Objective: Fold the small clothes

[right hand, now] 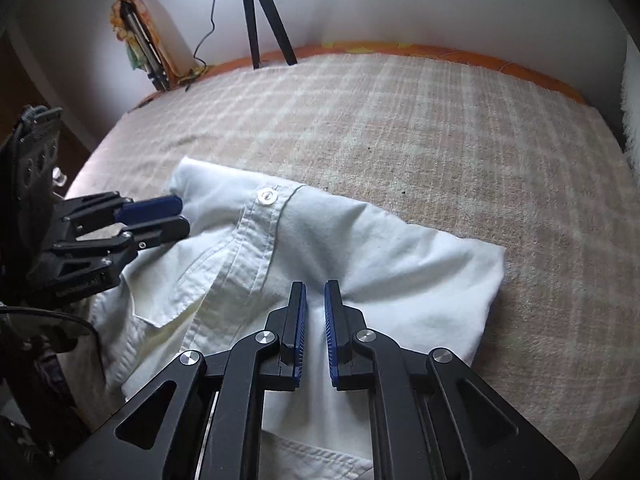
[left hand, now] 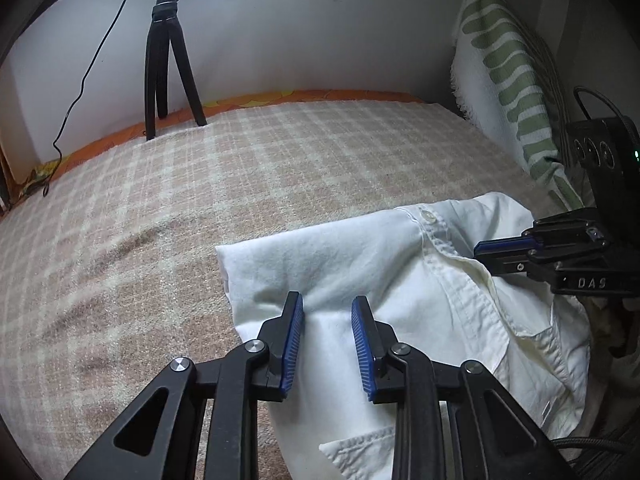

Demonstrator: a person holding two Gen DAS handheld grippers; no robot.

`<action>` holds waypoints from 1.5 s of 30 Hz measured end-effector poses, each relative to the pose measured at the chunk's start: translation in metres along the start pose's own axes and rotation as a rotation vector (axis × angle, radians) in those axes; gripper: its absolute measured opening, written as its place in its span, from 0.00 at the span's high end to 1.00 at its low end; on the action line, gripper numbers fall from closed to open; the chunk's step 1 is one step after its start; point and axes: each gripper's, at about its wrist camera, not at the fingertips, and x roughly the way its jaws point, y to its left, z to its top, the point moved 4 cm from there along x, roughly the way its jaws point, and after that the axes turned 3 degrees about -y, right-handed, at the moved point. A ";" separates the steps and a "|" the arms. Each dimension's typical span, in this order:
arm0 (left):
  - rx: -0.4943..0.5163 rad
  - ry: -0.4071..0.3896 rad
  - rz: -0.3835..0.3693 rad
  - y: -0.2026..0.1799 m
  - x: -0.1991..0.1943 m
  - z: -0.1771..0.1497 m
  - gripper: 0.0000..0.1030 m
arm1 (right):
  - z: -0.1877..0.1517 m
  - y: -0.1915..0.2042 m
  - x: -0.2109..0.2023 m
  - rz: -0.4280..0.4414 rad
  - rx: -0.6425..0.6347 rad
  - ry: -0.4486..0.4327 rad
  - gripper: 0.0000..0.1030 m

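A small white button shirt [left hand: 360, 256] lies folded over on the checked blanket [left hand: 200, 200]; it also shows in the right wrist view [right hand: 360, 248]. My left gripper [left hand: 327, 303] is open, its blue pads either side of a ridge of the shirt's left part, without pinching it. In the right wrist view the left gripper [right hand: 178, 216] shows at the left, by the shirt's edge. My right gripper [right hand: 315, 290] is narrowly open over the shirt's middle, cloth between the pads. In the left wrist view the right gripper [left hand: 486, 256] shows at the right, touching the shirt near the button placket.
A black tripod [left hand: 166, 68] with a cable stands at the blanket's far edge by the wall, also in the right wrist view [right hand: 262, 16]. A green-and-white patterned cushion [left hand: 508, 92] leans at the right. An orange sheet edge [left hand: 320, 96] borders the blanket.
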 end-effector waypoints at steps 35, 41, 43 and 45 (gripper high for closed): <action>-0.732 0.115 -0.322 0.060 -0.030 -0.048 0.61 | -0.085 -0.092 -0.066 0.357 0.558 -0.070 0.58; -0.749 0.136 -0.367 0.051 -0.025 -0.048 0.68 | -0.082 -0.077 -0.058 0.424 0.571 -0.049 0.58; -0.709 0.134 -0.336 0.047 -0.026 -0.045 0.72 | -0.079 -0.071 -0.056 0.423 0.564 -0.042 0.62; -0.681 0.127 -0.314 0.044 -0.026 -0.042 0.78 | -0.077 -0.065 -0.054 0.412 0.561 -0.036 0.73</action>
